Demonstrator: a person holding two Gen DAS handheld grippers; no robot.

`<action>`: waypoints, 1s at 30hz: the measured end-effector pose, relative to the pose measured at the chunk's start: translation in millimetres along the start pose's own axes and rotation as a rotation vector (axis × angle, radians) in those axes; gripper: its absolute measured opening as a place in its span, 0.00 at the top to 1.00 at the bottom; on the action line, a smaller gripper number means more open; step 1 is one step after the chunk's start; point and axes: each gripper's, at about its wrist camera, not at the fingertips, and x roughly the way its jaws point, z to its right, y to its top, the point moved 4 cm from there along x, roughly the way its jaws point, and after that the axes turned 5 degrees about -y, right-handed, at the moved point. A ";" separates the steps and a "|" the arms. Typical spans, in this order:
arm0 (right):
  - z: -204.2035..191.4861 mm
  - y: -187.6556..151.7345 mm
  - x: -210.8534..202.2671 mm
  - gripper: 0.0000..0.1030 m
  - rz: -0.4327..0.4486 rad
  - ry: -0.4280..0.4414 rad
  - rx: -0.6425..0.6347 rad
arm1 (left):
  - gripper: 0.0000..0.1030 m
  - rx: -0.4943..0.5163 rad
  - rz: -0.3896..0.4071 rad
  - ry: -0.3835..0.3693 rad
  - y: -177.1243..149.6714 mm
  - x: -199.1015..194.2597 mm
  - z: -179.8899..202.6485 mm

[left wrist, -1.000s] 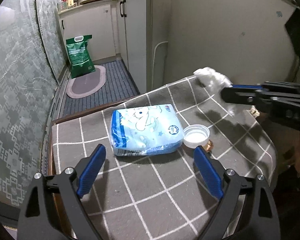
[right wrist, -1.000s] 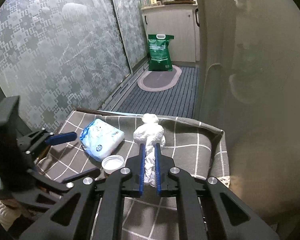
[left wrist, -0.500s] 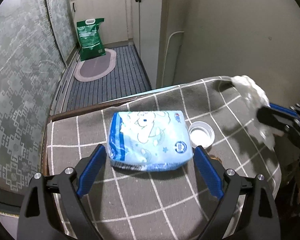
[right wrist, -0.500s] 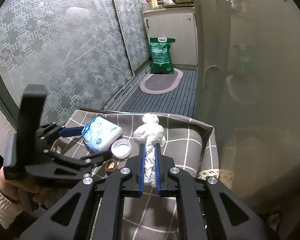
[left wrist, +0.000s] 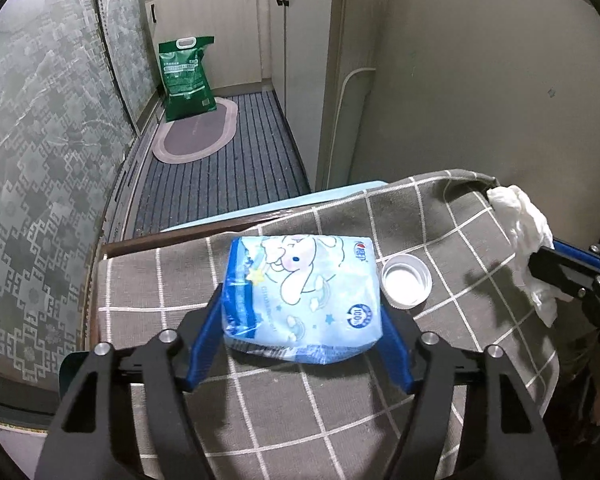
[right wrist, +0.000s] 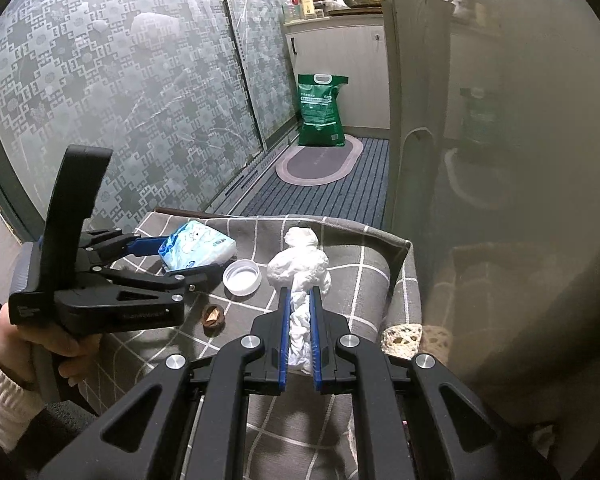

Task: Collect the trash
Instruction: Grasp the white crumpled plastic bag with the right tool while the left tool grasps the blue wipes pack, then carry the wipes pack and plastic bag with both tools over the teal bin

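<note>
Crumpled tissue (right wrist: 300, 276) clamped in right gripper (right wrist: 300, 320) for removal; left gripper (left wrist: 300, 320) closing around tissue pack (left wrist: 302, 292), contact unclear.

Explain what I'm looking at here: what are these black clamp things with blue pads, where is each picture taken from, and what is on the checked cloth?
There is no robot. A person holds a two-finger gripper in each hand, and a fisheye camera on each one looks forward along its jaws.

The left wrist view shows the left gripper, its jaws closing on either side of a blue tissue pack that lies on the grey checked cloth. I cannot tell whether they have clamped it yet.

The right wrist view shows the right gripper, shut on a crumpled white tissue wad and holding it above the cloth. The person's left hand is visible there too.

Also on the cloth: a white bottle cap beside the pack, open side up, and a small brown nutshell.
</note>
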 end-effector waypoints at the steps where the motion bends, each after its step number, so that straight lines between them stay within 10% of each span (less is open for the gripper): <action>1: -1.3 0.5 -0.4 0.91 0.002 0.001 -0.003 | 0.34 -0.002 0.011 -0.003 0.4 -3.8 -1.1; 30: -121.0 32.1 18.7 0.92 -0.012 0.068 -0.151 | 0.35 -0.156 0.088 0.041 -30.9 -87.0 -111.7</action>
